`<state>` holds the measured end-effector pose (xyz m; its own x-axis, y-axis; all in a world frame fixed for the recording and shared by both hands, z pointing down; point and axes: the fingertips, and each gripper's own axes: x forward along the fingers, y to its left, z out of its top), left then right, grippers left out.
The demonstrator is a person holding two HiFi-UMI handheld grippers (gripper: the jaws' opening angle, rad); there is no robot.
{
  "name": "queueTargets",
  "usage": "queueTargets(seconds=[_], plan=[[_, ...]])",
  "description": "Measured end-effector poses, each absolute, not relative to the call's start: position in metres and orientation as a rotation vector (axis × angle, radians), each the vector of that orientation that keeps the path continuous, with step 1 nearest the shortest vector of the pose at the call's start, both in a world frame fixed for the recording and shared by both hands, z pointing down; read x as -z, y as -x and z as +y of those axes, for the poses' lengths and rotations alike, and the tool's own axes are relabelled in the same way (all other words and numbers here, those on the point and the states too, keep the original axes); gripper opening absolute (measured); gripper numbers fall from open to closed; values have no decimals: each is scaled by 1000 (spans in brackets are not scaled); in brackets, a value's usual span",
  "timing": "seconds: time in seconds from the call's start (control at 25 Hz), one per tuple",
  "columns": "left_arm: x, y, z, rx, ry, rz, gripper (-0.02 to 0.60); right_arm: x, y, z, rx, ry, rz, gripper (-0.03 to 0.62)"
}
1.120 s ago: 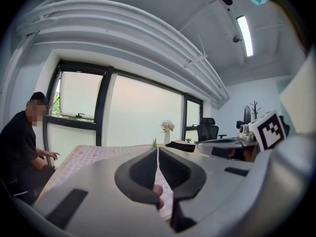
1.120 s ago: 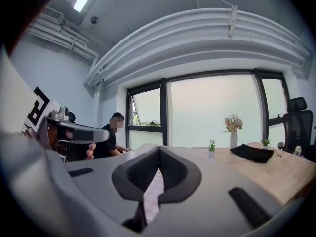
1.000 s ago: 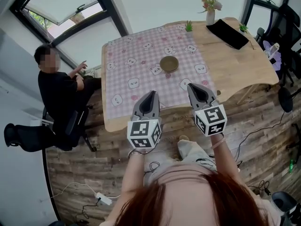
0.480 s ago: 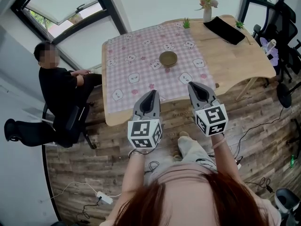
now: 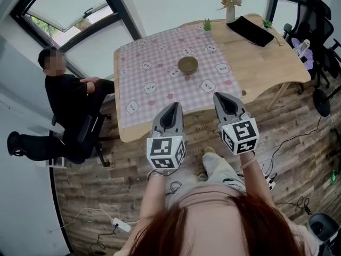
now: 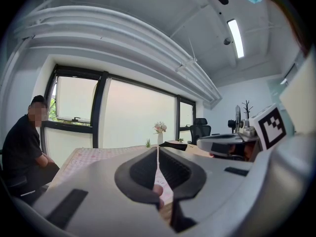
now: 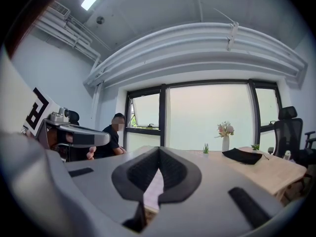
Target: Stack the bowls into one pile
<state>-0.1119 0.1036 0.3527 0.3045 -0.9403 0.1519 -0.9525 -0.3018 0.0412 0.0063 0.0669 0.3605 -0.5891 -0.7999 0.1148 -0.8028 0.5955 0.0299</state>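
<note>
A brown bowl [image 5: 187, 64] stands alone near the middle of the pink checked tablecloth [image 5: 149, 84]; from above it reads as one pile. My left gripper [image 5: 171, 107] and right gripper [image 5: 221, 96] hang side by side short of the table's near edge, pointing at the table. The bowl is well beyond both. In the left gripper view the left gripper [image 6: 157, 152] is shut with nothing between its jaws. The right gripper [image 7: 158, 153] in its own view is shut and empty too. The bowl does not show in either gripper view.
A person in black [image 5: 64, 97] sits on a chair at the table's left side. A vase of flowers [image 5: 229, 7], small plants [image 5: 206, 24] and a black flat case [image 5: 250, 30] lie at the far end of the wooden table [image 5: 266, 63]. Office chairs [image 5: 314, 20] stand right; cables and a power strip [image 5: 120, 225] lie on the floor.
Both grippers, still shut, have drawn back a little from the table's near edge, so the table and bowl look farther off. The seated person has lowered a raised hand.
</note>
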Motion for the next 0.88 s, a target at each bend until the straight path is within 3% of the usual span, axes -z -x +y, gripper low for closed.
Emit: queueTargets(seconds=[0.88], plan=[[-343, 83, 88, -134, -2472, -1752, 15, -352, -11, 63, -20, -1324, -2719, 0]])
